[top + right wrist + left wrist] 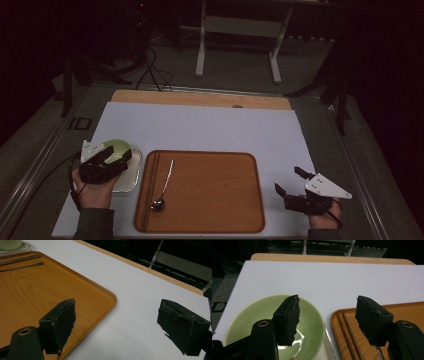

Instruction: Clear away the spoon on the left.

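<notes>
A pale green bowl [119, 146] stands on a small silvery tray [132, 177] at the left of the white mat. My left gripper [122, 157] hovers over the bowl's near side, open and holding nothing. In the left gripper view my left gripper [328, 320] has one jaw above the bowl [257, 312] and the other above the wooden tray's [407, 312] corner. A metal spoon [164, 186] and dark chopsticks [149, 189] lie along the left side of the wooden tray [210, 195]. My right gripper [287, 179] rests open to the right of that tray, also empty [116, 327].
The white mat [210, 130] covers most of the wooden tabletop [200, 98]. A table frame [237, 35] and cables [152, 70] are on the floor beyond the far edge. In the right gripper view the wooden tray's corner [100, 295] lies near the left jaw.
</notes>
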